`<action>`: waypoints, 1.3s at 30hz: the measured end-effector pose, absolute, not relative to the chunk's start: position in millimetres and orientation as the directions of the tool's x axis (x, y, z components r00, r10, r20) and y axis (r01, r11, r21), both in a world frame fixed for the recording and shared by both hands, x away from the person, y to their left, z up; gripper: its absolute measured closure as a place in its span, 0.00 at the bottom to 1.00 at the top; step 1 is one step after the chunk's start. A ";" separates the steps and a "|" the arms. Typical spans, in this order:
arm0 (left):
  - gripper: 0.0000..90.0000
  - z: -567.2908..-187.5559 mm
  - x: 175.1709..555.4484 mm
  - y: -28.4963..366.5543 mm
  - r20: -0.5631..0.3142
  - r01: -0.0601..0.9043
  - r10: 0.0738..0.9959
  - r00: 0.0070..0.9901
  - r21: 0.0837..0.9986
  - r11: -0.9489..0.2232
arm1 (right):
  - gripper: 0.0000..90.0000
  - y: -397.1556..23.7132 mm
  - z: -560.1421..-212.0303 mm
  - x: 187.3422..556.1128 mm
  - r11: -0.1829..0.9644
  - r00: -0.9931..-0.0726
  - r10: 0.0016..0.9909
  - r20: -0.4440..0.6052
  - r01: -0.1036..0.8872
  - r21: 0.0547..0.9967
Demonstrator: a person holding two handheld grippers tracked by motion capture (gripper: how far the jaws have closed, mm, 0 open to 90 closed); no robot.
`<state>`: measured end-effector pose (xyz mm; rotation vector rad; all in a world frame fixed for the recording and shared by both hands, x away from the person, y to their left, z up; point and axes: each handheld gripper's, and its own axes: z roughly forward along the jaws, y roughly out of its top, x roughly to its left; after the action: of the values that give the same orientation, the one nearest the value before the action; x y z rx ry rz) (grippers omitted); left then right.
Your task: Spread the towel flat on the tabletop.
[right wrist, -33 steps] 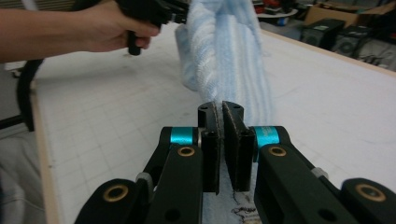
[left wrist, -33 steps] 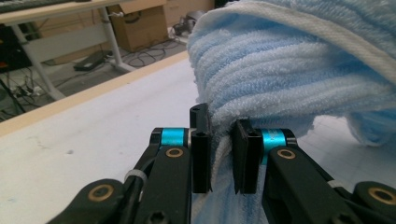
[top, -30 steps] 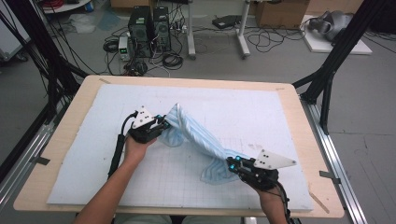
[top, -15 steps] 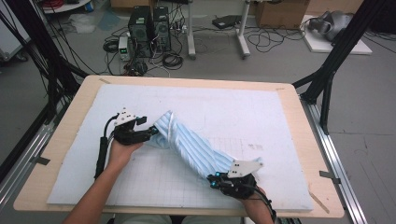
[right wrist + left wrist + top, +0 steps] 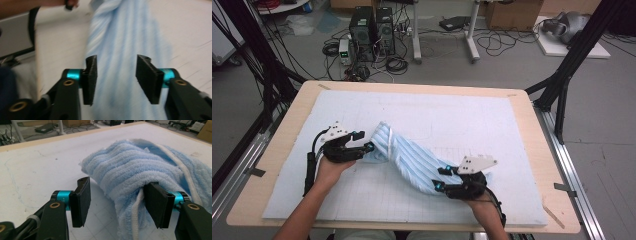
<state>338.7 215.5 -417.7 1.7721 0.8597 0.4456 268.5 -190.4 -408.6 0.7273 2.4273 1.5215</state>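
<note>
Light-blue striped terry towel (image 5: pixel 412 160) is seen bunched into a long roll, laid diagonally from the centre-left to the lower right of the high view on the white gridded mat (image 5: pixel 437 115) that covers the wooden surface (image 5: pixel 532 120). At its upper-left end the left gripper (image 5: pixel 368 146) is held; in the left gripper view (image 5: pixel 117 202) its fingers (image 5: pixel 81 201) are spread, having just been closing slightly, with the towel's (image 5: pixel 140 175) folded end between them and touched by one finger only. At the lower-right end the right gripper (image 5: pixel 439 179) is held; in the blurred right gripper view (image 5: pixel 116 77) its fingers (image 5: pixel 147 77) have just been opening and are parted over the towel (image 5: pixel 122 37), which is not pinched.
</note>
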 end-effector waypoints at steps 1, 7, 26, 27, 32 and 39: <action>0.44 -418.4 337.3 217.2 -0.106 0.339 0.735 0.670 0.924 -0.176 | 0.51 -190.8 -403.9 274.2 0.343 -0.853 0.513 0.095 0.305 0.889; 0.43 -423.7 331.8 224.1 -0.108 0.349 0.734 0.671 0.919 -0.184 | 0.44 -178.5 -395.0 324.9 0.332 -0.782 0.619 0.072 0.344 0.878; 0.42 -426.4 333.4 219.9 -0.109 0.347 0.736 0.668 0.920 -0.179 | 0.95 -134.4 -416.4 371.7 0.512 -0.853 0.519 0.053 0.360 0.780; 0.42 -426.0 333.1 219.7 -0.107 0.344 0.735 0.669 0.922 -0.178 | 0.95 -139.7 -411.9 369.6 0.498 -0.845 0.533 0.042 0.353 0.792; 0.41 -425.6 332.9 219.2 -0.112 0.341 0.736 0.668 0.925 -0.169 | 0.95 -170.0 -393.9 358.7 0.452 -0.796 0.606 -0.014 0.329 0.829; 0.42 -424.0 333.3 214.9 -0.112 0.330 0.729 0.675 0.930 -0.163 | 0.95 -207.0 -378.2 339.0 0.405 -0.741 0.670 -0.047 0.311 0.860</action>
<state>333.3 214.9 -424.0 1.7591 0.8514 0.4398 339.0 -207.0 -378.2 0.8431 2.2810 1.2742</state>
